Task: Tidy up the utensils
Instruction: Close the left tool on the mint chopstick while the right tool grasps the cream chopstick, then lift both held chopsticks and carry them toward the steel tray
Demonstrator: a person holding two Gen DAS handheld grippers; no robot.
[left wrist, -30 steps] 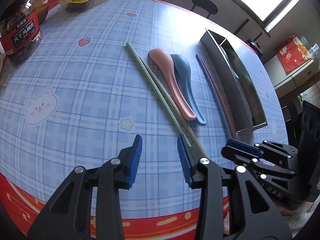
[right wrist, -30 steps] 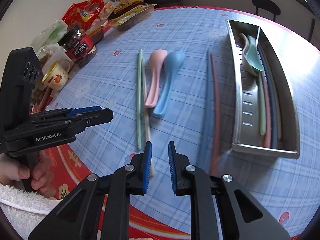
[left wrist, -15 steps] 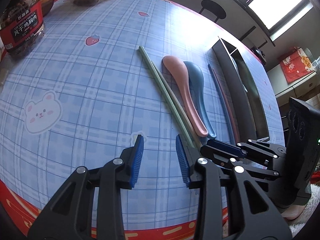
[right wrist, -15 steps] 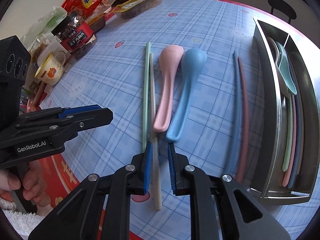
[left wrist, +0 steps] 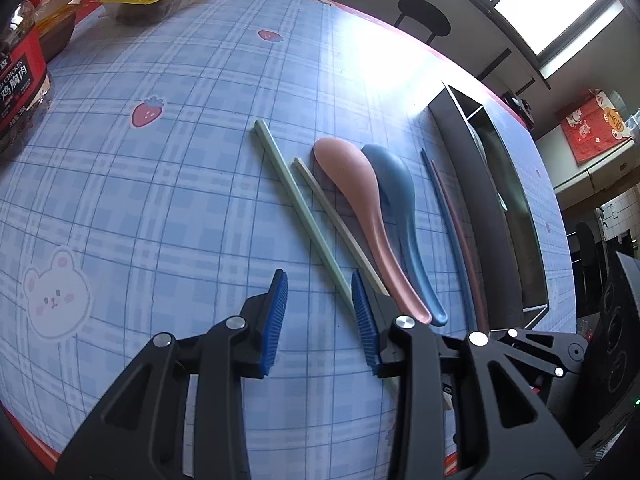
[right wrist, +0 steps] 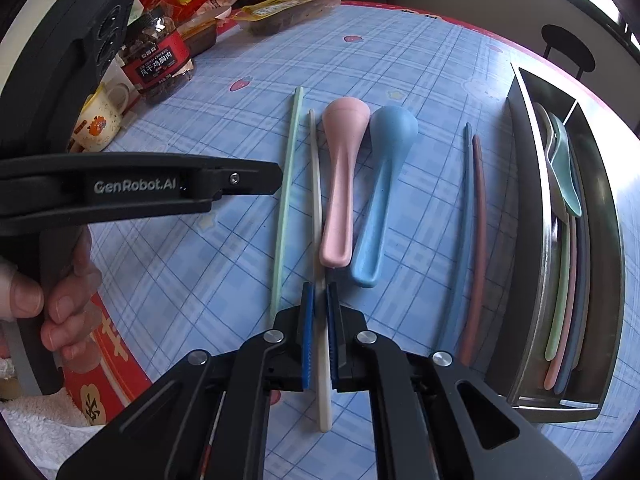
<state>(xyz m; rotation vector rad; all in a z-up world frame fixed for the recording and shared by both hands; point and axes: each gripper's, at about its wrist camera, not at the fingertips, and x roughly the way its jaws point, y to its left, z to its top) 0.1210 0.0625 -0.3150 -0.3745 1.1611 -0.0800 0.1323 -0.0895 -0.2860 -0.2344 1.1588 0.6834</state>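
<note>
My right gripper [right wrist: 319, 300] is closing tight on the cream chopstick [right wrist: 316, 184] near its close end, and both blue pads press its sides. A green chopstick [right wrist: 286, 200] lies just left of it. To the right lie a pink spoon [right wrist: 340, 184] and a blue spoon [right wrist: 384, 184], then a blue chopstick [right wrist: 462, 232] and a dusty-red chopstick [right wrist: 480, 232]. The steel tray [right wrist: 520, 240] at far right holds several utensils. My left gripper [left wrist: 320, 308] hovers open over the cloth. The near end of the green chopstick [left wrist: 296, 204] reaches its right pad [left wrist: 364, 320], with nothing gripped.
A jar of snacks [right wrist: 156, 64], a small mug [right wrist: 100, 124] and several food packets [right wrist: 280, 4] crowd the far left of the table. The table's red border [right wrist: 108, 360] runs close below the grippers. A hand [right wrist: 60, 304] holds the left tool over a white towel [right wrist: 44, 428].
My right gripper slid onto the cream chopstick and its jaws narrowed onto it. My left gripper moved forward toward the green chopstick, its jaws no wider or narrower.
</note>
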